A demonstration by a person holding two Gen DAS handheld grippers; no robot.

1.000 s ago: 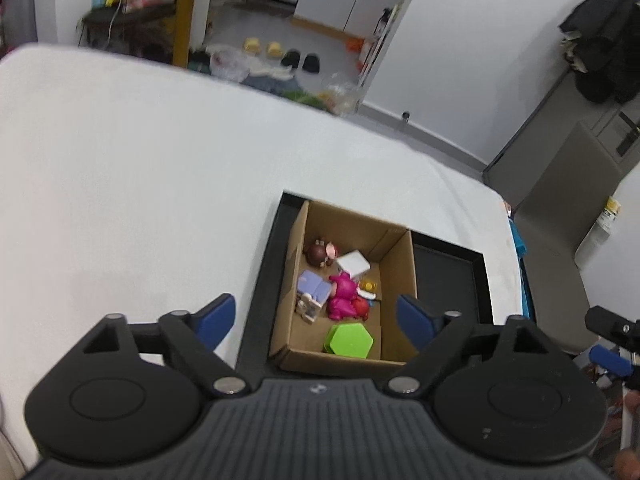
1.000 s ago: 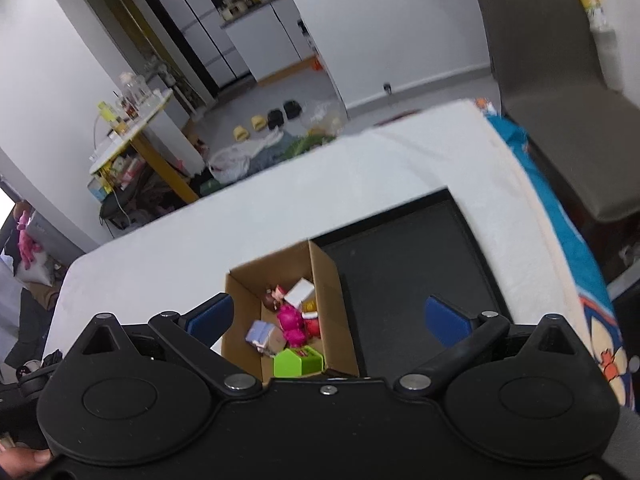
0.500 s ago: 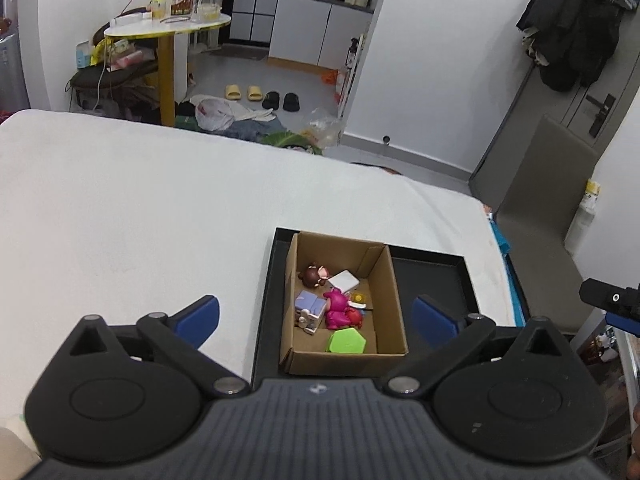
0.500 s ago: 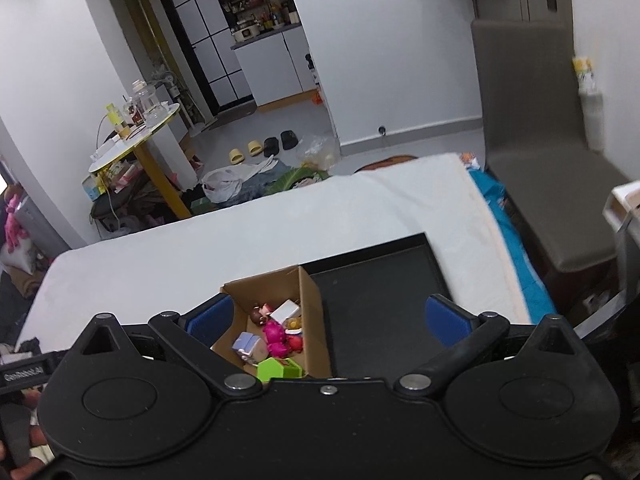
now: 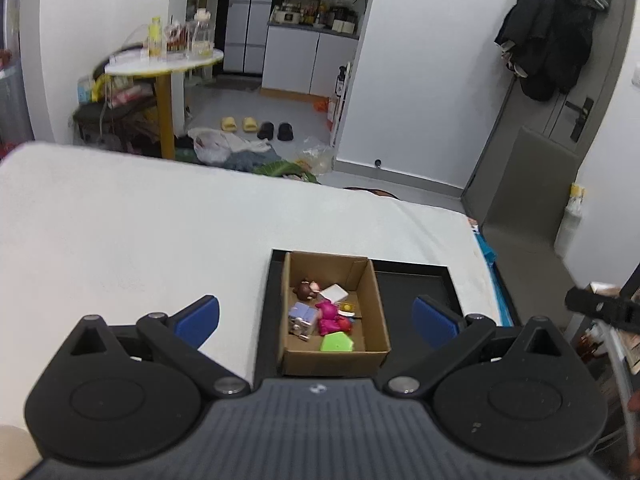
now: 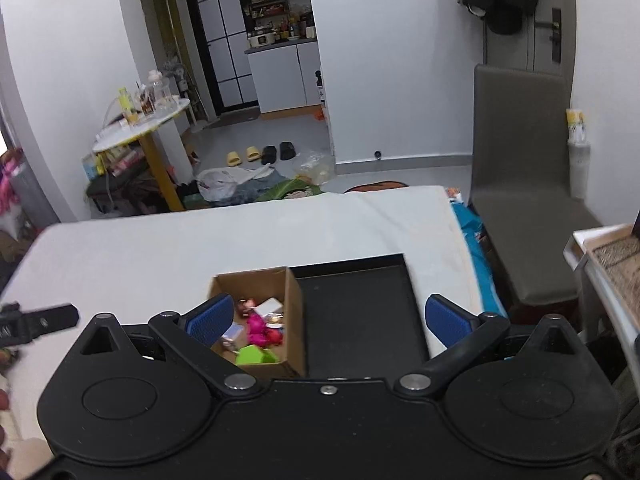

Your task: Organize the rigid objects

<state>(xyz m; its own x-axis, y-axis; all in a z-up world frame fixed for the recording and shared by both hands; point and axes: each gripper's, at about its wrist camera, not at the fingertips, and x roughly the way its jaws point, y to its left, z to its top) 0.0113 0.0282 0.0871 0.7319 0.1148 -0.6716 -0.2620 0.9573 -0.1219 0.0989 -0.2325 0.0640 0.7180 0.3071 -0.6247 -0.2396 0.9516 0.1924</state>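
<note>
White bed (image 5: pixel 140 240): black tray (image 5: pixel 416 284) lying flat on it, near right edge.

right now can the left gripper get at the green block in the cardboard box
Probably yes: the left gripper is open and empty, the cardboard box has no lid, and the green block lies uncovered near its front wall, though pink toys crowd it.

No text, label, brand name or number can be read in either wrist view. A small pale emblem (image 5: pixel 318 389) sits on the ribbed grey body of the left gripper, possibly a logo, but it is too small to make out. The yellow-labelled bottle (image 6: pixel 577 120) beside the grey chair carries print that is too blurred to read.
</note>
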